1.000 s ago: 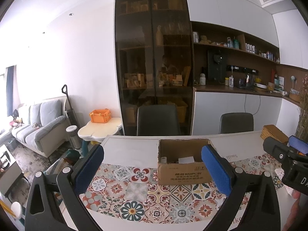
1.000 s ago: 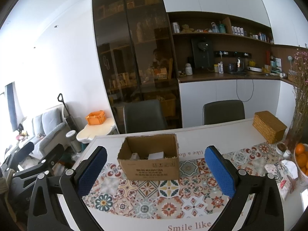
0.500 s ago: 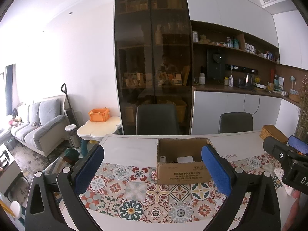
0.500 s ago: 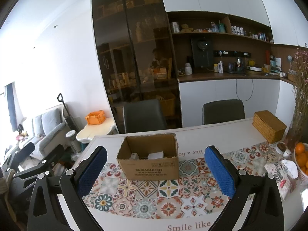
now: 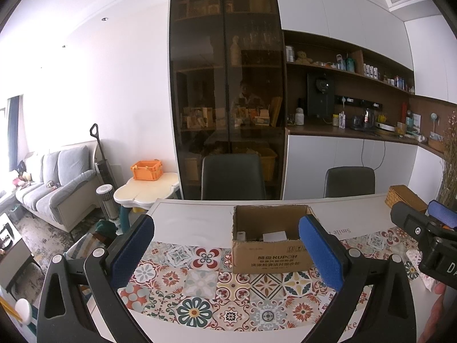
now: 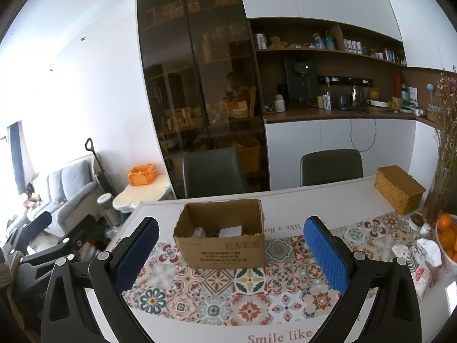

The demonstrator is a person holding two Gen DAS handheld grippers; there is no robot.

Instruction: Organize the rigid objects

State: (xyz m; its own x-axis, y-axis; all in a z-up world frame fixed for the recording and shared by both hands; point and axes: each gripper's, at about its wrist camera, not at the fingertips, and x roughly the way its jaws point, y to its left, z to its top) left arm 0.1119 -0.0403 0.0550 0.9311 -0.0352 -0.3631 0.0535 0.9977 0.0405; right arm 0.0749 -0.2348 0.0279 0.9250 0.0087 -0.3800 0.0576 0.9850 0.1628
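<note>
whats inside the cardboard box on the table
The cardboard box is open-topped. Inside, a small white item and a white boxy item show above the front wall. Whatever lies lower on its floor is hidden by that wall.

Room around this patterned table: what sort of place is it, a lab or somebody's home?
Most likely a home, an open dining and living area. A grey fabric sofa sits at the left, a wooden kitchen counter with kettle and bottles lines the back wall, and dark dining chairs face the table with the brown cardboard box.
</note>
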